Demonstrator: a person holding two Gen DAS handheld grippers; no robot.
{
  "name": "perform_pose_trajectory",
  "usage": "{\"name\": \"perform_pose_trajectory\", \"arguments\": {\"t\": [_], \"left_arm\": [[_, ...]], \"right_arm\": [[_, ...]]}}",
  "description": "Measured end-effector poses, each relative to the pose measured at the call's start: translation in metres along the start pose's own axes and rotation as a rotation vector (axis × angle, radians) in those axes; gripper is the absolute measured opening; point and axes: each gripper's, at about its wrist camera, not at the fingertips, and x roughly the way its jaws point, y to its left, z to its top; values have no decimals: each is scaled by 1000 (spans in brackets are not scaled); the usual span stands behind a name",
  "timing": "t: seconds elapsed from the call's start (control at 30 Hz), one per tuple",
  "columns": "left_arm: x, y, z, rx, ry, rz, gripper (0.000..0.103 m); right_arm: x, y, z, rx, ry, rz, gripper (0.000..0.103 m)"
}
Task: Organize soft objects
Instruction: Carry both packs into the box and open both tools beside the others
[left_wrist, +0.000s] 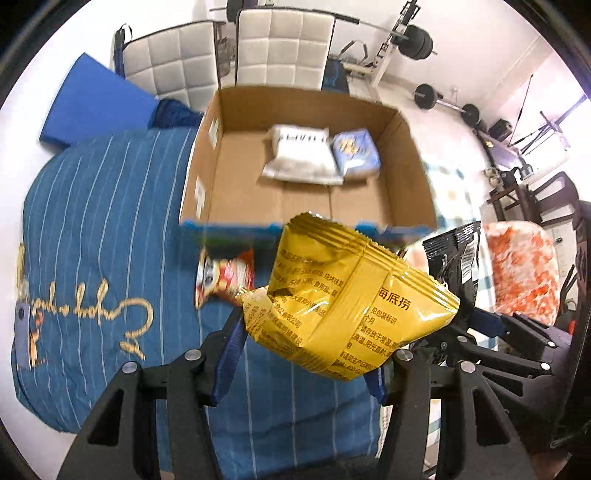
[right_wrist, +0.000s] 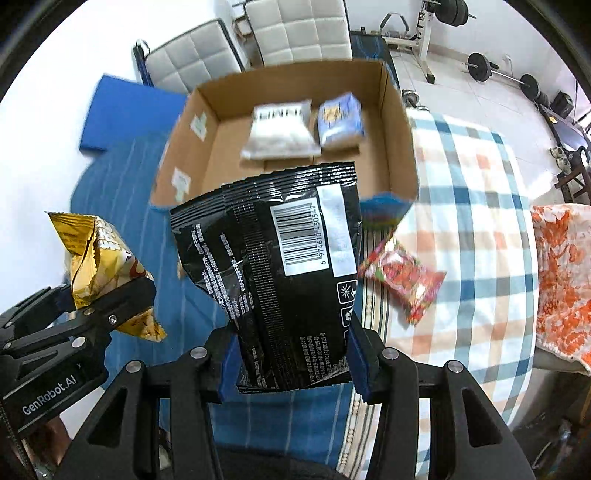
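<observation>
My left gripper (left_wrist: 303, 354) is shut on a yellow snack bag (left_wrist: 343, 295) and holds it in the air in front of the open cardboard box (left_wrist: 207, 155). My right gripper (right_wrist: 291, 362) is shut on a black snack bag (right_wrist: 280, 266) with a barcode, also held up before the box (right_wrist: 399, 147). The box holds a white pouch (left_wrist: 299, 155) and a blue packet (left_wrist: 356, 151) at its back. The left gripper with the yellow bag (right_wrist: 99, 266) shows at the left of the right wrist view. The black bag (left_wrist: 454, 254) shows at the right of the left wrist view.
A red snack bag (left_wrist: 225, 277) lies on the blue striped cloth (left_wrist: 110, 221) before the box. Another red bag (right_wrist: 406, 277) lies on the checked cloth (right_wrist: 480, 221). An orange patterned cloth (right_wrist: 561, 280) is at the right. Two white chairs (left_wrist: 229, 51) stand behind the box.
</observation>
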Motion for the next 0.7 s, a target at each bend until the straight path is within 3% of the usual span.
{"name": "perform_pose_trajectory", "arguments": {"t": [0.17, 0.4, 0.7], "left_arm": [[3, 8, 44, -25, 24, -48, 54], [36, 37, 113, -78, 91, -71, 54], [124, 69, 189, -152, 242, 15, 54]], "right_arm": [[-7, -7, 45, 43, -22, 23, 51], [41, -27, 121, 91, 3, -3, 51], [134, -33, 182, 71, 136, -130, 51]]}}
